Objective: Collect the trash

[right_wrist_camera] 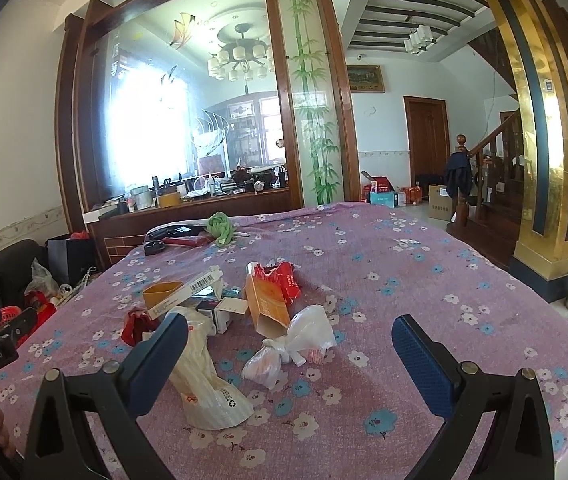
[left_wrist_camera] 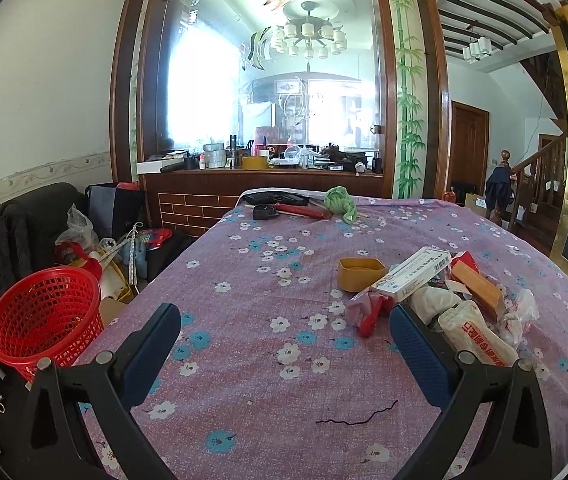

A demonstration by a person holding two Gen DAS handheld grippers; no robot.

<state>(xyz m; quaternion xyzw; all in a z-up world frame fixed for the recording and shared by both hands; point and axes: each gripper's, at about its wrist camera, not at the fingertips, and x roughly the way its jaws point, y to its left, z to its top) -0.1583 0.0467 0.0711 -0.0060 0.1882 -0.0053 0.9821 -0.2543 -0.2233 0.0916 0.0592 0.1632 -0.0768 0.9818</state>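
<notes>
Red basket (left_wrist_camera: 45, 316) beside table, contents unclear; orange carton (right_wrist_camera: 267, 306) open-ended.

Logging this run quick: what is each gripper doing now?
Left gripper: open, holding nothing.
Right gripper: open, holding nothing, above the trash pile.

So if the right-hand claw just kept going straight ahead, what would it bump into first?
Probably the knotted white plastic bag, which lies between the open right gripper fingers' line of travel. The orange carton sits just behind it. Depth is hard to judge through this lens.
</notes>
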